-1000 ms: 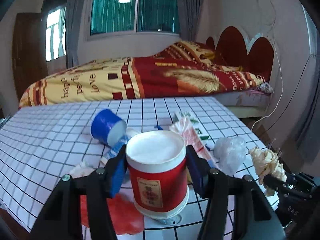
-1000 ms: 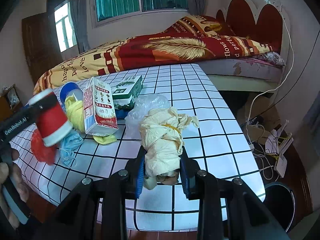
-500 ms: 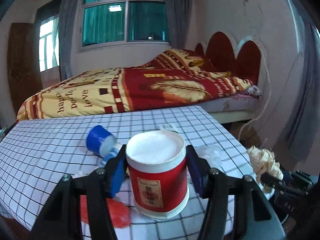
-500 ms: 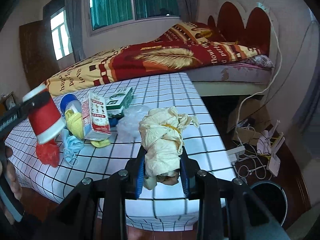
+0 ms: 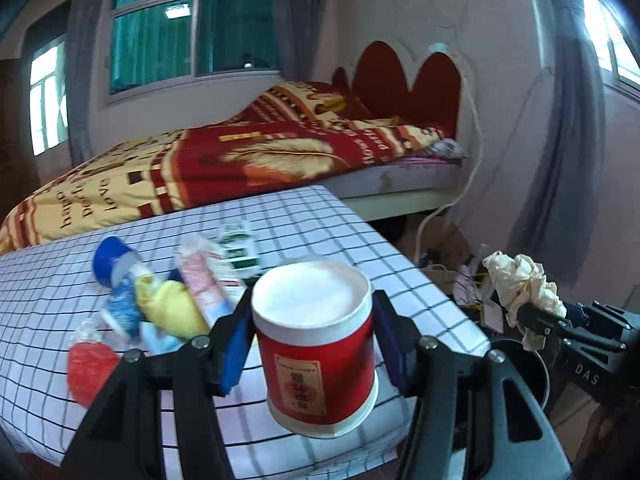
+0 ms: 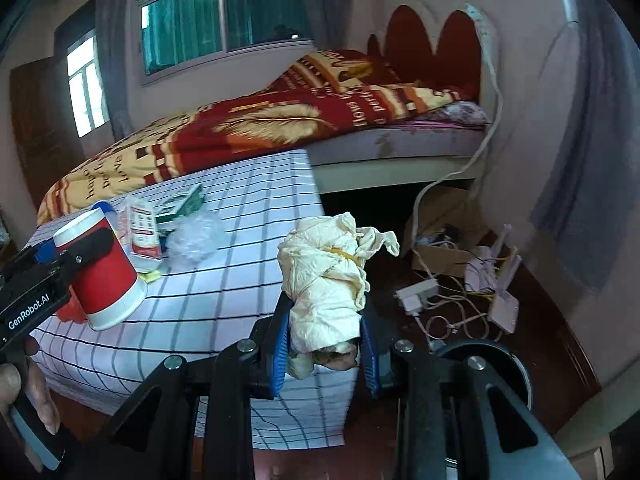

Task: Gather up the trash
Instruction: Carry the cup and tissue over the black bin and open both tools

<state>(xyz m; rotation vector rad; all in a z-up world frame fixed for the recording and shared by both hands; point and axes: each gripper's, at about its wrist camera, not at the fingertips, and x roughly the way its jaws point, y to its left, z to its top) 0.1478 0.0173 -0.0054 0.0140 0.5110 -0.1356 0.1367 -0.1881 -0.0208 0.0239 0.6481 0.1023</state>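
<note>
Carrying: both grippers hold trash off the white black-gridded tablecloth [image 5: 304, 216], toward the floor on the right.
Left gripper [image 5: 316, 344]: blue pads clamped on the red paper cup with white rim [image 5: 316, 344], held upright over the table's near edge.
Right gripper [image 6: 326, 344]: pads squeezed on the crumpled cream tissue wad [image 6: 326, 284], past the table's corner.
Left on table: blue cup [image 5: 108, 258], yellow wad [image 5: 172, 308], red plastic scrap [image 5: 90, 366], pink-and-white carton [image 6: 140, 232], green box [image 6: 180, 202], clear plastic bag [image 6: 196, 236].
Bin: dark round bin [image 5: 520, 364], below the right gripper, mostly hidden.
Risk: the cup's smooth tapered wall may slip if tilted; loose tissue tails could snag the jaws and miss the bin.
Risk two: cables and power strip [image 6: 416, 294] lie near the bin.
Unclear: bin's mouth and contents; the cup's inside, which reads only as white; label print is blurred.
</note>
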